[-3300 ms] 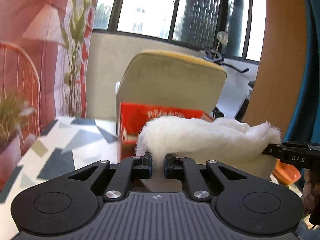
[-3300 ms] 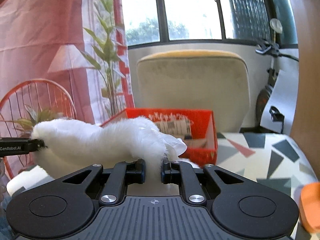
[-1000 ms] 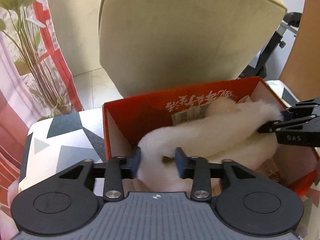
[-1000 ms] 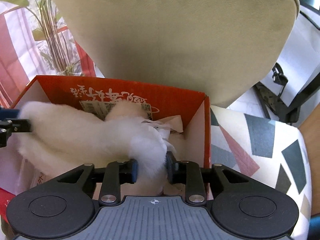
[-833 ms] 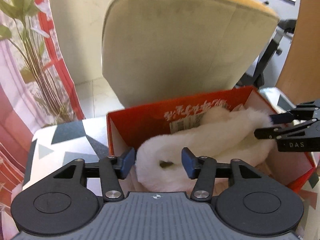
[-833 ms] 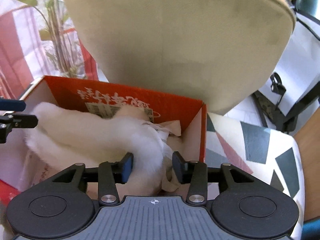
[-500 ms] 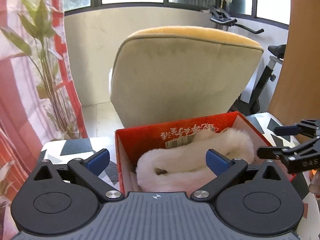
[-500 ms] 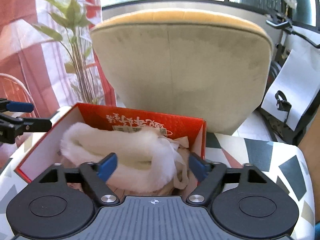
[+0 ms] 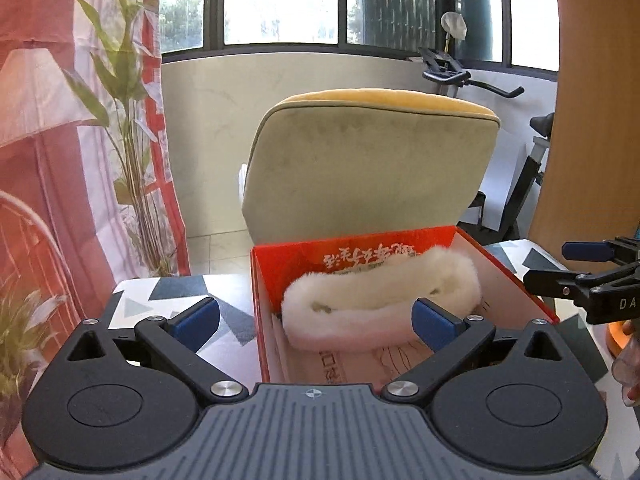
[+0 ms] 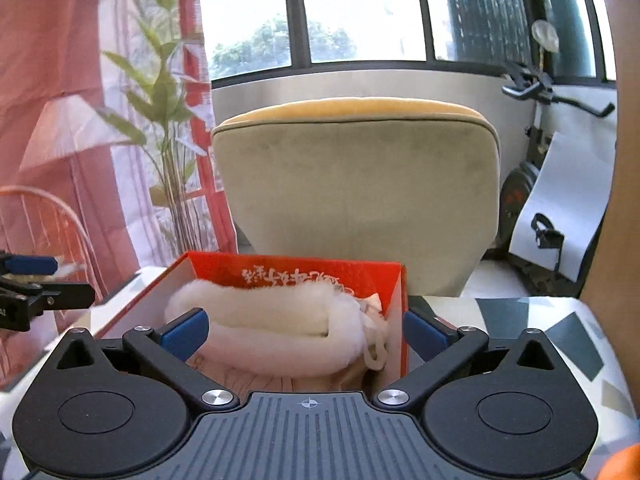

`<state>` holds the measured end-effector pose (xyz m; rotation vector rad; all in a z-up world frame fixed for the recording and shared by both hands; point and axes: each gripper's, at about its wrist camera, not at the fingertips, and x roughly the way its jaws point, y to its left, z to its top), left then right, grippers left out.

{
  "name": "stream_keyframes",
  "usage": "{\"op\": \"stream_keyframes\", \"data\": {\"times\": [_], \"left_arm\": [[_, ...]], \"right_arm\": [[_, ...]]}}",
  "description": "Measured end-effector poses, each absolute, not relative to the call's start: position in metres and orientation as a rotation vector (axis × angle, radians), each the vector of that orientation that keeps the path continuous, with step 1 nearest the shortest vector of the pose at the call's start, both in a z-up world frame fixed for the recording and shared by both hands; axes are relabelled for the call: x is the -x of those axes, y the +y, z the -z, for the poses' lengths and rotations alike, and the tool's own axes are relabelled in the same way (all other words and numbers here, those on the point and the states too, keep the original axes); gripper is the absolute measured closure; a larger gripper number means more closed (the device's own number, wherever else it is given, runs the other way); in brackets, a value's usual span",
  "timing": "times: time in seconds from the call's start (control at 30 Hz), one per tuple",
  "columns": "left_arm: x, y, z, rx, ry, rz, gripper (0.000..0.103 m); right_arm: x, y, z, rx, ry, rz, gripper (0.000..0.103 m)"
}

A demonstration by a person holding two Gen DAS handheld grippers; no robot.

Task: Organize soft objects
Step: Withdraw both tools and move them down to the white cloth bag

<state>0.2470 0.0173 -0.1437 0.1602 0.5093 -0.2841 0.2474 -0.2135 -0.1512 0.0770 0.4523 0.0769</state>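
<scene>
Lying released in the red box [image 9: 496, 276], at 12 o'clock from both tools: white fur [image 9: 380, 304]. Left gripper [image 9: 316, 320] and right gripper [image 10: 306, 330] just spread fully, empty, drawn back from the earlier two-ended grip. Placement judged complete; next soft item due.

The box [image 9: 360, 256] sits on the table [image 9: 160, 292] — the fur piece [image 9: 380, 300] lies in the box, the chair [image 9: 372, 168] just behind it, the plant [image 9: 128, 120] left of it.

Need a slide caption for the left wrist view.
Left gripper open, white fluffy item lying released in the red box.
</scene>
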Motion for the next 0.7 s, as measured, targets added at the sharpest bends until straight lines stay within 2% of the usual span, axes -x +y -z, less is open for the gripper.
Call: {"op": "stream_keyframes", "data": {"times": [0.43,0.7], "left_arm": [[-0.209,0.038,0.162,-0.094,0.478,0.242,0.000],[-0.180,0.046,0.188,-0.105,0.493,0.248,0.000]], "right_arm": [[-0.203,-0.191,0.165,-0.095,0.447,-0.096,0.000],[-0.175,-0.187,0.195,-0.112,0.445,-0.079,0.000]]}}
